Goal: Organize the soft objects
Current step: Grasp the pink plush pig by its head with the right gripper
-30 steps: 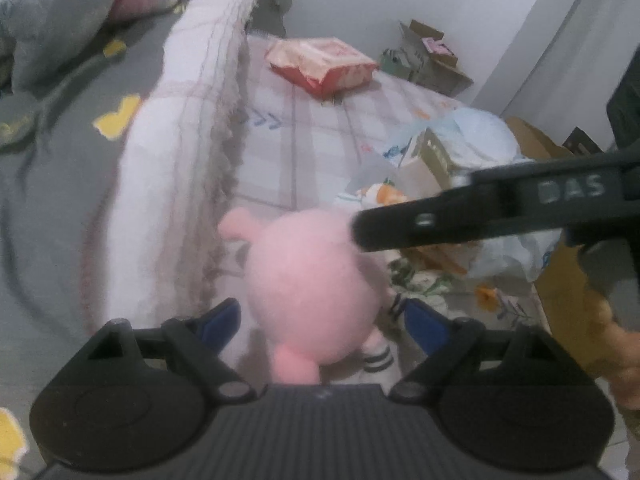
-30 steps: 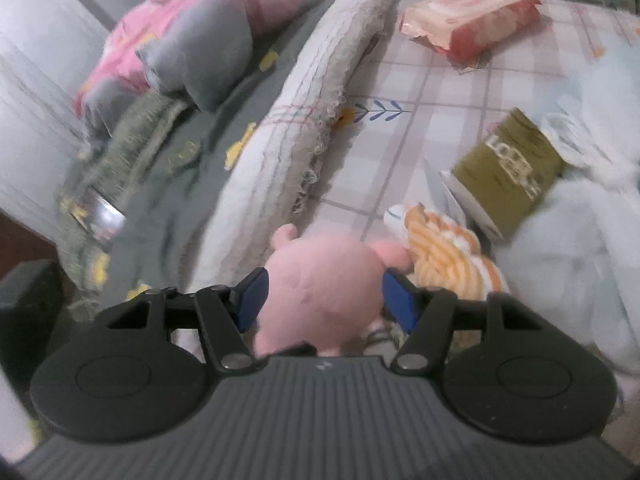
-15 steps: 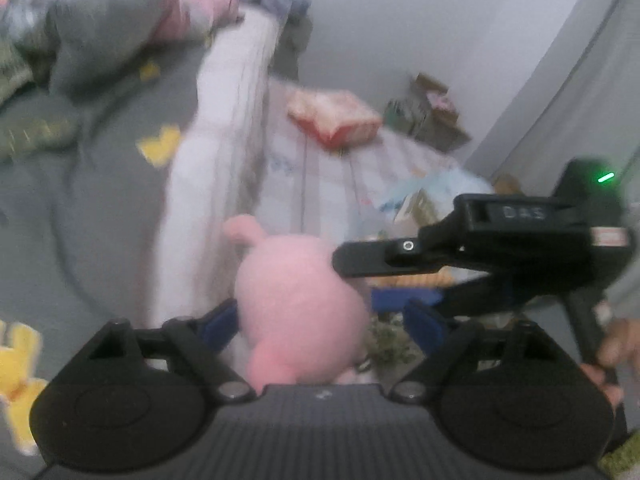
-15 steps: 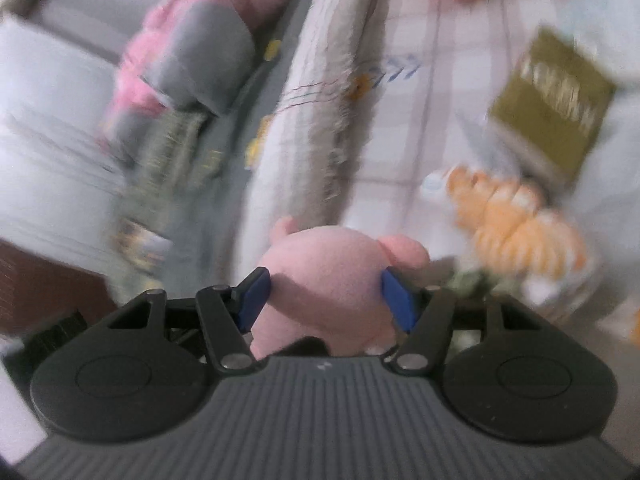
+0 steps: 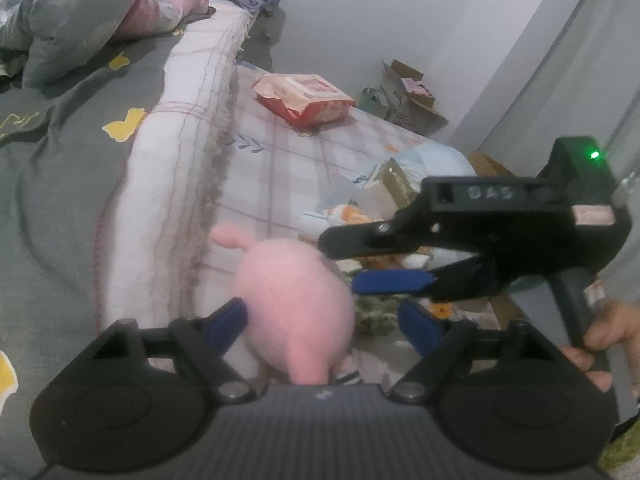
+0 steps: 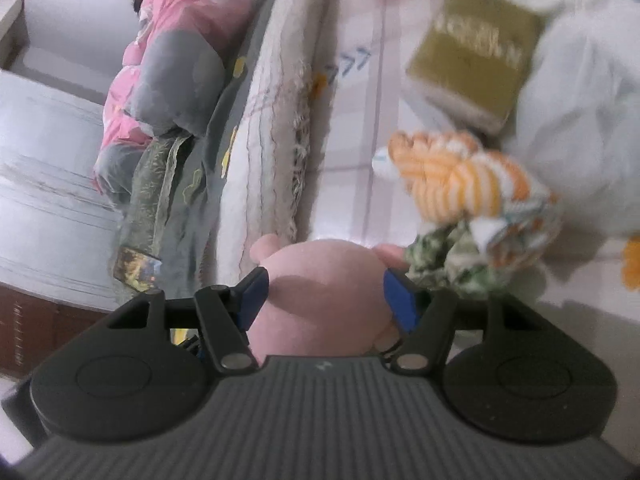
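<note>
Left wrist view: my left gripper (image 5: 322,322) has its jaws wide; they have just been closing a little. The pink plush (image 5: 294,306) sits between them, touching the left pad only, with a clear gap to the right pad, so I have no grip here. Compared with 1 s ago the right gripper (image 5: 354,258) has dropped and rolled, its 2 fingers now stacked one above the other at the plush's right side. A hand (image 5: 600,344) holds its handle.

Right wrist view: right gripper (image 6: 326,294) about half open and clamped on the plush (image 6: 326,294), both blue pads pressed into its sides; same hold as 1 s ago. I judge the plush lifted just off the checked sheet (image 6: 352,128), beside the mattress edge (image 6: 276,120).

Plush: rounded, fuzzy, dents under the pads. The striped orange knit bundle (image 6: 456,172) is soft too; the olive pack (image 6: 472,56) looks boxy and firmer.
</note>
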The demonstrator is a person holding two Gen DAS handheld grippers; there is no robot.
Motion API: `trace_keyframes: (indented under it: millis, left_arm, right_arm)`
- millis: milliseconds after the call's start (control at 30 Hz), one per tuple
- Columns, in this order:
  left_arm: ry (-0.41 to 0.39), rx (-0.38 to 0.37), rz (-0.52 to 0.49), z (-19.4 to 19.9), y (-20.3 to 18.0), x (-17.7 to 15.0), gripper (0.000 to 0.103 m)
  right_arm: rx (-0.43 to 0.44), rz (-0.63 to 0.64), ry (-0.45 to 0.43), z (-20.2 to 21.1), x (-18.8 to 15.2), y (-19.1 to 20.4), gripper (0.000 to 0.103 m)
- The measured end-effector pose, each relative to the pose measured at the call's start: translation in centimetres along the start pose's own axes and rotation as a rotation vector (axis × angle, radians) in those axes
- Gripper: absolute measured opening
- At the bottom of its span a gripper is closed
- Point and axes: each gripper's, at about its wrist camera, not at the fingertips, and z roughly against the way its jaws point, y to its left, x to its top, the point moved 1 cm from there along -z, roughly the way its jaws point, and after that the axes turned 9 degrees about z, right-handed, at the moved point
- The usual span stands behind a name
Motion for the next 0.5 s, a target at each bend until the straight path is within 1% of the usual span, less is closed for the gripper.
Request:
trace_keyframes:
  millis: [133, 233, 300, 400, 500]
  left_arm:
    - [-0.017, -0.004, 0.006, 0.1, 0.3, -0.1, 0.083]
    - [-0.038, -0.016, 0.005, 0.2, 0.5, 0.0, 0.080]
    - [-0.050, -0.028, 0.000, 0.3, 0.5, 0.0, 0.080]
    - [-0.062, -0.039, -0.014, 0.2, 0.5, -0.1, 0.080]
    - [-0.069, -0.055, -0.027, 0.1, 0.3, 0.0, 0.080]
  right_arm:
    - [-0.032, 0.086, -0.019, 0.8, 0.8, 1.1, 0.064]
    - [-0.064, 0.182, -0.007, 0.4, 1.7, 2.9, 0.064]
    - [-0.069, 0.258, 0.017, -0.5, 2.3, 4.3, 0.064]
    - [-0.068, 0.372, 0.080, -2.5, 3.4, 6.3, 0.064]
    - [-0.098, 0.428, 0.141, -4.8, 4.5, 7.3, 0.063]
